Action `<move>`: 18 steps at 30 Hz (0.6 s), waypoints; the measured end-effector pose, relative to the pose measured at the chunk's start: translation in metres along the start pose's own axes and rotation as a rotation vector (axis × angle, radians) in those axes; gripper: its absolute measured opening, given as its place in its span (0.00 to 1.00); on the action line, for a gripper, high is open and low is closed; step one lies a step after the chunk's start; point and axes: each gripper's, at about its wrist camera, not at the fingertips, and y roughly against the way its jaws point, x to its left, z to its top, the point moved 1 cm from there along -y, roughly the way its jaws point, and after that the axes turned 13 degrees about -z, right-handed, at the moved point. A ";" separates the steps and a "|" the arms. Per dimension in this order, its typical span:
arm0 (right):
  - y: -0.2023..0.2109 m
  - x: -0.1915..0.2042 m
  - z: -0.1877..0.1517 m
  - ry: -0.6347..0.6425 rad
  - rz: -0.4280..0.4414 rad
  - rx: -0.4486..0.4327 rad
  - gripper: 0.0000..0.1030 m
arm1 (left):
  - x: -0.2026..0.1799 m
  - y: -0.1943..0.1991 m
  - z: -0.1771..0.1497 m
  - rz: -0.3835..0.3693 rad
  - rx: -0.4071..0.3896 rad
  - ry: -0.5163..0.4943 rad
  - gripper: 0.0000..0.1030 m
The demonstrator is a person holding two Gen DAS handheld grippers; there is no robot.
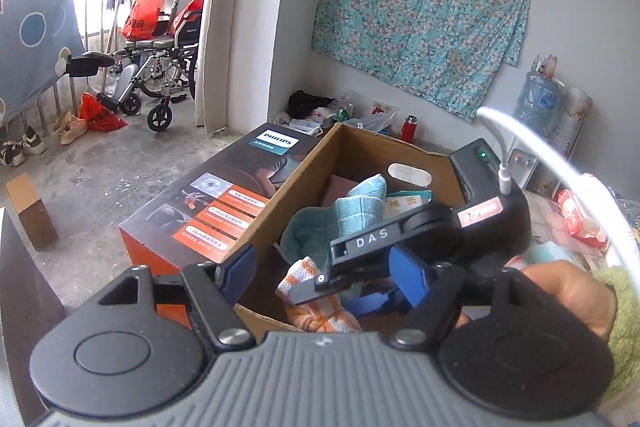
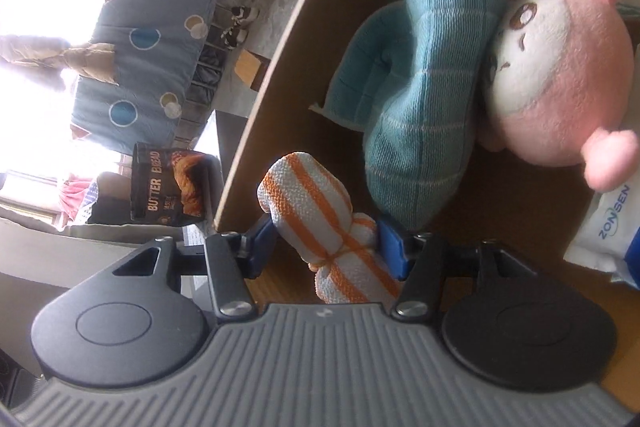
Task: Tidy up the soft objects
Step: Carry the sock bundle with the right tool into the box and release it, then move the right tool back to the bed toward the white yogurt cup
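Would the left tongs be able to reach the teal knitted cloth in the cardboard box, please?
Probably not directly: the right tongs and hand sit between the left tongs and cloth.

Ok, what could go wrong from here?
The striped towel roll sits off-centre in the jaws of the right gripper, close to the wall of the cardboard box; it could snag or land on the rim. The open left gripper hovers right behind the right one over the box, so they might bump.
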 end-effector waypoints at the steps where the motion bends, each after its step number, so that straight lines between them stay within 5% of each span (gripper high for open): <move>1: -0.007 0.000 -0.001 -0.002 -0.011 0.020 0.56 | 0.004 0.006 -0.006 -0.002 0.001 0.001 0.72; 13: -0.018 -0.005 -0.004 -0.029 0.036 0.015 0.58 | 0.003 -0.003 -0.013 -0.023 0.015 0.013 0.73; 18: 0.014 -0.007 -0.008 -0.030 0.102 -0.049 0.58 | -0.009 -0.001 -0.013 -0.059 0.001 -0.004 0.80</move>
